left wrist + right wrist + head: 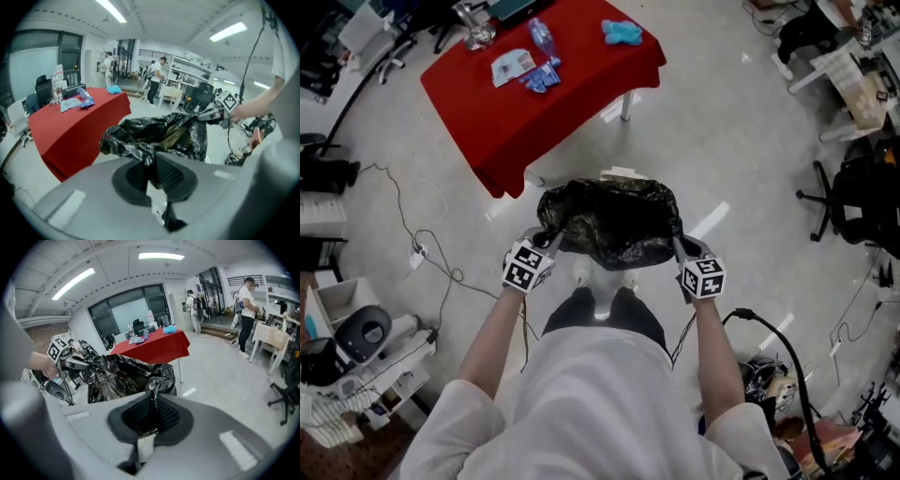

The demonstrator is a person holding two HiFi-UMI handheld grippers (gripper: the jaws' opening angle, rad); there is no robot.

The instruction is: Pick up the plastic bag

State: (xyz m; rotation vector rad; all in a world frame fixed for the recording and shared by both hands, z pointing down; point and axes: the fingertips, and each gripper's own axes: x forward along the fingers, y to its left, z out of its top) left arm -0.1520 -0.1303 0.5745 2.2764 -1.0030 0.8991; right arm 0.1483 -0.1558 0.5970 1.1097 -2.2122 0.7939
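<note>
Plastic bag (pixel 614 223) clamped by left gripper (pixel 546 239), right gripper (pixel 680 246).

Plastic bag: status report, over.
Left hand-held gripper shut on plastic bag edge. Right hand-held gripper shut on opposite edge. Bag hangs stretched between them. Red table ahead, clear of it.

A glossy pale grey floor (pixel 712 122) spread through the workshop, catching the lamps' glare. A surface draped in red cloth (pixel 581 103) stood ahead, with a black wheeled office chair (pixel 848 202) and white desks (pixel 830 66) to the right. Long white ceiling strip lights (pixel 161 256) shone above tall dark-framed windows (pixel 126 310).
</note>
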